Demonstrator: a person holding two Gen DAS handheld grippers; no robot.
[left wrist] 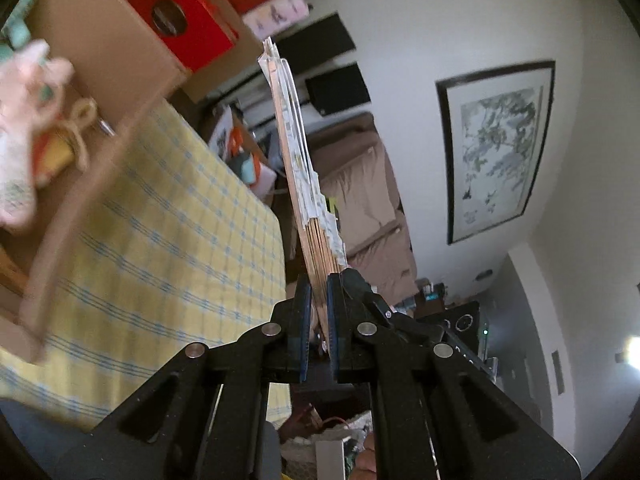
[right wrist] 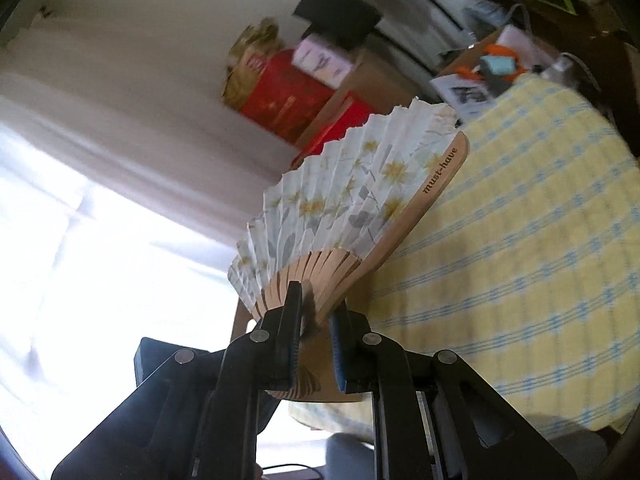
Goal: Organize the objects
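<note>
A paper folding fan (right wrist: pixel 352 192) with yellow flowers and wooden ribs is lifted above the table, spread partly open. Its outer wooden guard reads "must-have". My right gripper (right wrist: pixel 318 300) is shut on the wooden ribs close to the pivot. In the left wrist view the same fan (left wrist: pixel 296 152) shows edge-on, as a thin stack of ribs and paper standing up from the jaws. My left gripper (left wrist: pixel 319 292) is shut on that stack of ribs. Both views are tilted and motion-blurred.
A table with a yellow and blue checked cloth (left wrist: pixel 160 240) lies below. An open cardboard box (left wrist: pixel 100 60) with soft toys sits on it at the left, red boxes (left wrist: pixel 180 16) behind. A brown sofa (left wrist: pixel 360 192) and a framed picture (left wrist: pixel 496 148) are beyond.
</note>
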